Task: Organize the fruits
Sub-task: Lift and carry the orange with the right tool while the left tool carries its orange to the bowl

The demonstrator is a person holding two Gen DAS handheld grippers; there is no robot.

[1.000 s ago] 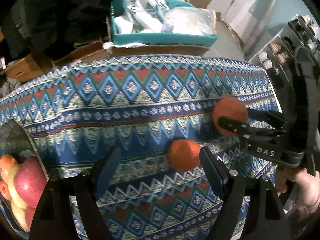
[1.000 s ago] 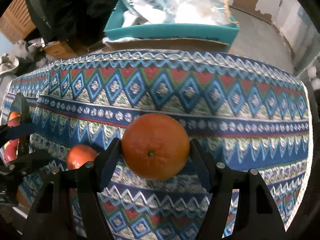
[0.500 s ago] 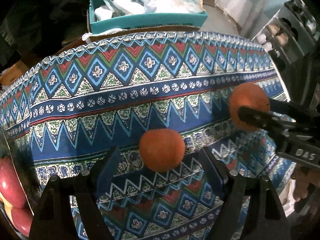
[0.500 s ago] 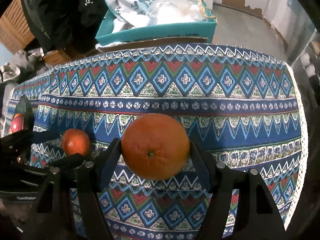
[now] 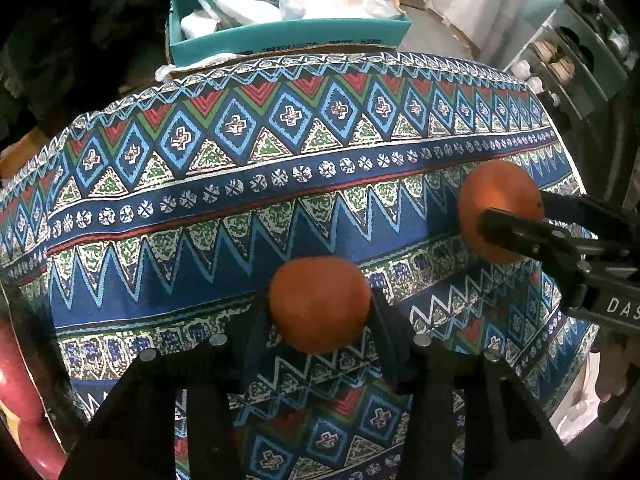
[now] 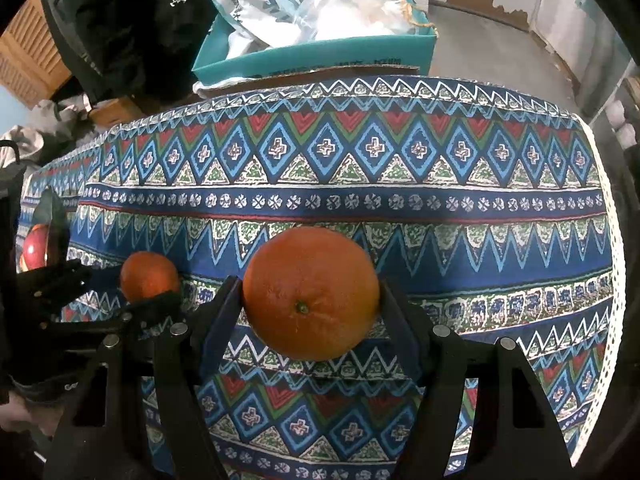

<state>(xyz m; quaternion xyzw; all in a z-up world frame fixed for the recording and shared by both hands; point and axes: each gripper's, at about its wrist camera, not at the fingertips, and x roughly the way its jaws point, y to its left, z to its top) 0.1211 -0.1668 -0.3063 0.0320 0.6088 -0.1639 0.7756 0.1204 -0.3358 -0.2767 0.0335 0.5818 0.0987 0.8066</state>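
My left gripper (image 5: 320,308) is shut on a small orange (image 5: 319,304), its fingers pressed to both sides of the fruit on the patterned tablecloth (image 5: 280,168). It also shows at the left of the right wrist view (image 6: 150,280). My right gripper (image 6: 311,296) is shut on a larger orange (image 6: 311,293) with its stem end facing me, held above the cloth. That orange shows at the right of the left wrist view (image 5: 498,216). Red apples (image 5: 16,364) lie in a bowl at the far left edge.
A teal box (image 6: 320,56) full of plastic bags stands behind the table's far edge. Dark clothing (image 6: 120,28) hangs at the back left. The cloth's white trimmed edge (image 6: 612,240) drops off at the right. A shelf unit (image 5: 576,64) stands at the right.
My left gripper has closed in on the small orange, which was between open fingers before. The right gripper still holds the larger orange and has shifted slightly.
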